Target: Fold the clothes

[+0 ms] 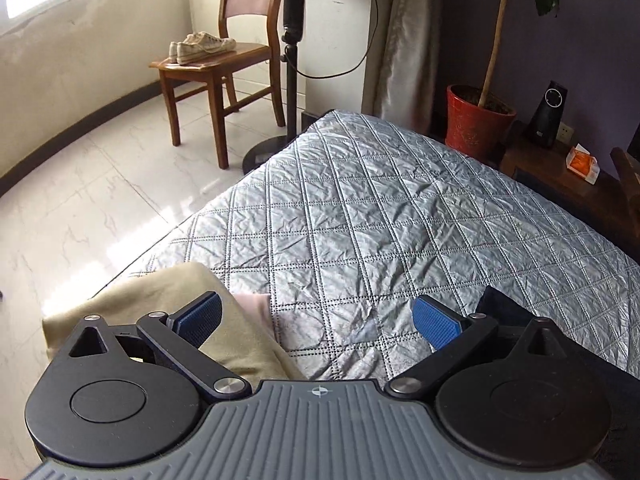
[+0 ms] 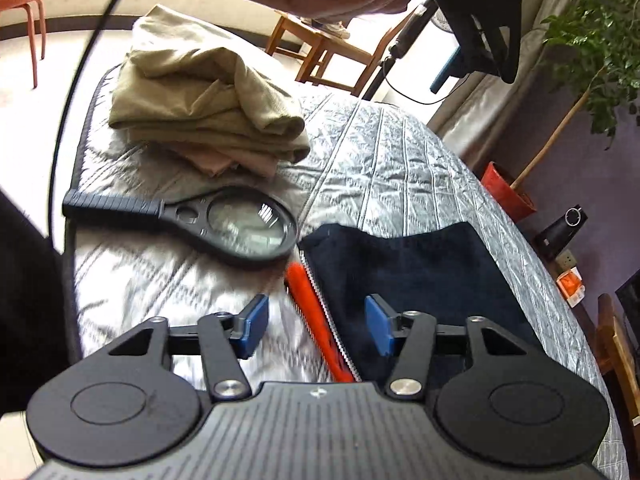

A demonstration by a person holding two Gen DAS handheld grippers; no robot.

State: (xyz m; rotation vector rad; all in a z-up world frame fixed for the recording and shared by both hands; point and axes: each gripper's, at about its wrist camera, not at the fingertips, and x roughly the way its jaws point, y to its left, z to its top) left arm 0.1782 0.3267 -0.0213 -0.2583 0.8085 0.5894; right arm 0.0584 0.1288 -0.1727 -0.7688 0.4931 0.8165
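A folded pile of khaki clothes (image 2: 208, 112) with a pink piece under it lies at the far left of the quilted silver table cover (image 2: 400, 160). A dark navy cloth (image 2: 420, 276) lies flat near my right gripper (image 2: 316, 326), which stands open above the cloth's left edge with nothing between its pads. In the left wrist view my left gripper (image 1: 318, 318) is wide open over the cover (image 1: 360, 208), its left finger (image 1: 200, 314) above the khaki cloth (image 1: 160, 312) and pink cloth (image 1: 256, 304). The left gripper (image 2: 472, 44) and the hand holding it also show at the top of the right wrist view.
A black magnifying glass (image 2: 224, 220) and an orange comb (image 2: 316, 320) lie on the cover beside the navy cloth. A wooden chair (image 1: 224, 68) with white shoes, a fan stand (image 1: 292, 56) and a red plant pot (image 1: 476, 120) stand beyond the table. A dark side cabinet (image 1: 560, 176) is at right.
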